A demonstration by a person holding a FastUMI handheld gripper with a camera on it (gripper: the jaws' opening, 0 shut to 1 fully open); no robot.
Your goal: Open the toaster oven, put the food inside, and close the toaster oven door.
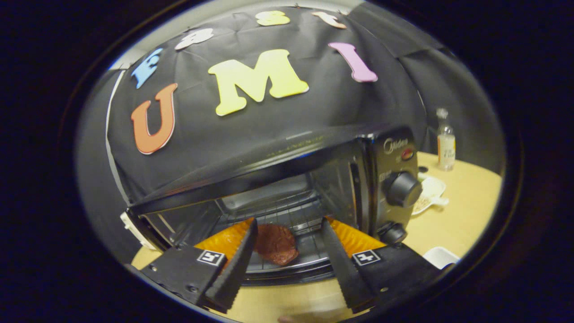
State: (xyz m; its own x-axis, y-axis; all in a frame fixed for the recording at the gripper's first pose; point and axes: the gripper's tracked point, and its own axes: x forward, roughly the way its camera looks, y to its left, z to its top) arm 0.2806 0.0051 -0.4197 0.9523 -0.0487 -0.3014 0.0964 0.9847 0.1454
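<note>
- Gripper view looks along the two fingers of the gripper, which stand spread wide with nothing between their pads; each finger base carries a small square marker.
- Just ahead of the fingertips sits the toaster oven on a pale wooden table, its front open so that the inside shows.
- Between the two fingers, a reddish-brown piece of food lies on the wire rack at the front of the oven cavity, apart from both fingers.
- On the oven's control panel, to the right of the cavity, are two dark knobs, one above the other, and a small red light above them.
- Beyond the oven on the right, a small white dish rests on the table.
- Farther back stands a clear bottle near the table's far edge.
</note>
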